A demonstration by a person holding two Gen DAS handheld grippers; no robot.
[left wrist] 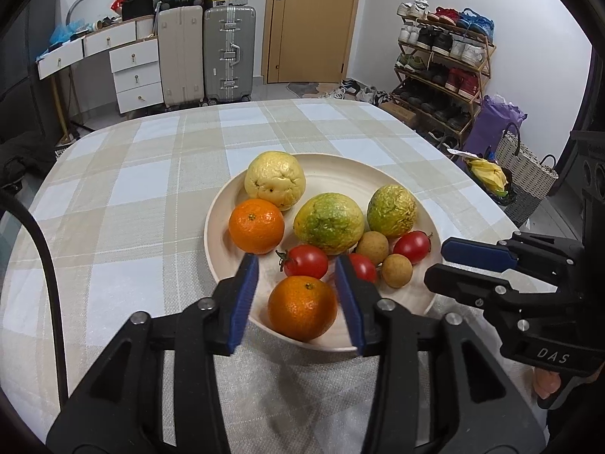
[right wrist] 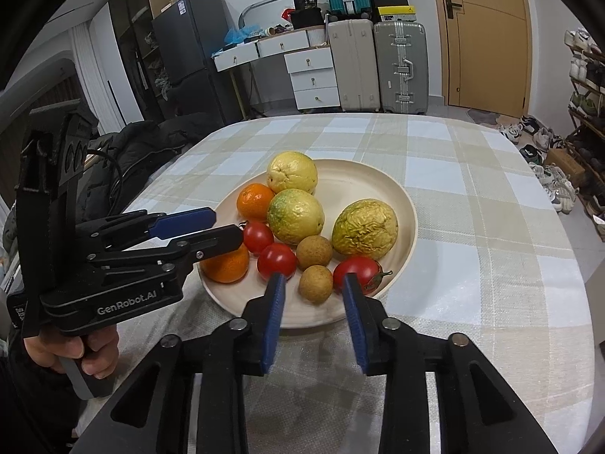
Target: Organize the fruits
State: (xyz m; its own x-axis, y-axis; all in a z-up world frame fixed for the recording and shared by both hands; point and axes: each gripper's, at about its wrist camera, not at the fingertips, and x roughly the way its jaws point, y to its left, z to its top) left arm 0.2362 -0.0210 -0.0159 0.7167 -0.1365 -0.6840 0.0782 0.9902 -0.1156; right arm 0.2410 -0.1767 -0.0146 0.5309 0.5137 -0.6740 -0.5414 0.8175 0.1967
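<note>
Table under a beige and white checked cloth (left wrist: 151,174), round cream plate (left wrist: 378,174) lying directly on it, just ahead of both grippers, nearer rim below the fingertips

def someone's home, prob an entryway/dining room: shoe rack (left wrist: 446,56) full of sneakers, suitcases (left wrist: 206,53) by a wood door (left wrist: 310,22), fridge (right wrist: 189,45), drawers (right wrist: 314,75), checked cloth on the surface (left wrist: 151,174).
</note>
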